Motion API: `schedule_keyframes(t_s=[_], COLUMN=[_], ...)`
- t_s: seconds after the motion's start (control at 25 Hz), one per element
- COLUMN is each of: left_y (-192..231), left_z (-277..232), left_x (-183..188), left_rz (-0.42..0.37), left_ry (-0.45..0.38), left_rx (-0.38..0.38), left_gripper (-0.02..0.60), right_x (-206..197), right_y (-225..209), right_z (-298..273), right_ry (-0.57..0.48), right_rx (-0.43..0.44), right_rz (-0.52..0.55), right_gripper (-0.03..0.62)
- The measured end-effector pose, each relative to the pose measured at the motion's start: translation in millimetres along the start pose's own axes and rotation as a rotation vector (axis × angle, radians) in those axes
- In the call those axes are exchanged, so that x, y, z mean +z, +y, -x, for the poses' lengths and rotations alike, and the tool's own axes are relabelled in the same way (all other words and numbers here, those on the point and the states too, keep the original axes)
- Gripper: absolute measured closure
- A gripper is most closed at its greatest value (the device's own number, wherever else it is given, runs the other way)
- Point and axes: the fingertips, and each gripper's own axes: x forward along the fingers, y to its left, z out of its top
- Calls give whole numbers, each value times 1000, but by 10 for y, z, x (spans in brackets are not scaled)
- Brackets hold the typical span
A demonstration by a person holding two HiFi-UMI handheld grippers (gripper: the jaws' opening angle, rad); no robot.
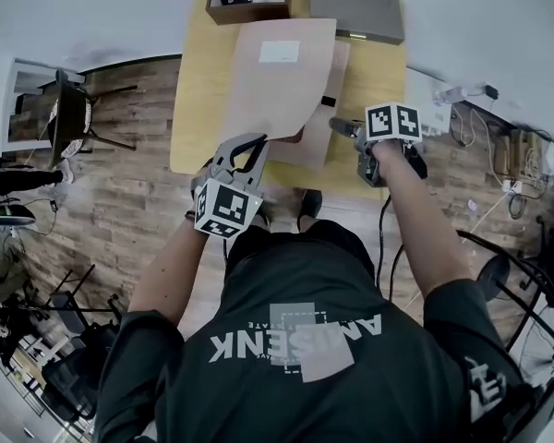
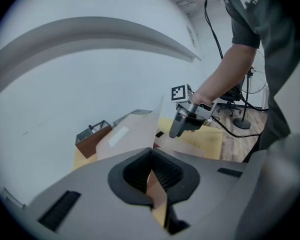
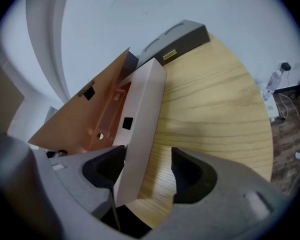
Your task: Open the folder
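L tongs [image 1: 258, 143] are clamped tight on the folder [image 1: 279, 72], jaws fully together w/ the near edge of the front cover [image 2: 130, 133] pinched between the pads. The cover is up off the desk [image 1: 377, 74], tilted, its near corner riding in the grip just over the desk's near edge. A white label sits on its outer face.

R tongs [image 1: 339, 127] sit at the folder's right side near the desk's near edge, jaws spread wide, gripping nothing. In the R gripper view the pale flap [image 3: 140, 129] of the lower half runs up between the two jaws. It lies right against the left-hand pad, while the right-hand pad stands well clear over bare wood. There's no squeeze on it.

The folder is mid-desk, running from the near edge toward the far edge. Its bottom half lies flat on the wood and its top half is raised on the L side. The orange-brown inside [image 3: 90, 115] shows between cover and flap, w/ a small black tab on each.

Both tongs are at the folder's near end, L on the cover's corner and R beside it, the two close together but not touching.

A brown box [image 1: 249, 14] stands at the far-left corner of the desk, just past the cover's far edge. A flat grey case [image 1: 355, 9] lies along the far edge, toward the right corner.
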Motion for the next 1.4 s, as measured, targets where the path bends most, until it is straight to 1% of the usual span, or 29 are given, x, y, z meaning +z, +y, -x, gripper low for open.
schedule_keyframes(t_s=[0.08,0.12,0.16,0.24,0.32,0.36,0.4,0.48,0.52,0.68,0.8,0.88,1.0,1.24,1.32,1.4], left_y=[143,213,297,523,750,833,890,954,982,1067,1073,1059,980,934,918,912], left_z=[144,221,303,482,657,735,803,902,942,1091,1198,1227,1200,1154,1134,1108], left_x=[51,49,31,-45,-183,-258,-327,-439,-490,-773,-1034,-1184,-1400,-1587,-1683,-1806], left_rz=[18,40,82,209,330,368,387,413,440,575,666,687,665,690,714,756], left_ry=[-23,-35,-51,-89,-102,-96,-86,-74,-75,-78,-62,-39,22,68,92,115], left_rx=[31,49,73,141,218,249,273,294,299,335,361,374,379,392,401,412], left_gripper=[581,581,581,581,581,581,581,581,581,581,581,581,581,575,566,554], right_x=[4,-1,-5,-6,-3,-8,-15,-28,-31,-74,-128,-151,-210,-311,-333,-340], right_y=[-8,-17,-22,-21,-21,-21,-20,-26,-34,-89,-124,-165,-247,-408,-454,-478], right_z=[14,22,25,15,15,19,25,41,51,103,161,204,281,497,563,623], right_ry=[-11,-18,-24,-32,-33,-31,-29,-26,-27,-44,-49,-50,-54,-73,-74,-78], right_rx=[-3,-5,-9,-12,-11,-11,-13,-18,-20,-31,-54,-71,-87,-121,-137,-154], right_rz=[1,-4,-11,-22,-33,-37,-40,-47,-53,-80,-74,-71,-86,-109,-106,-102], right_gripper=[303,303,303,303,303,303,302,303,303,303,303,303,303,303,303,303])
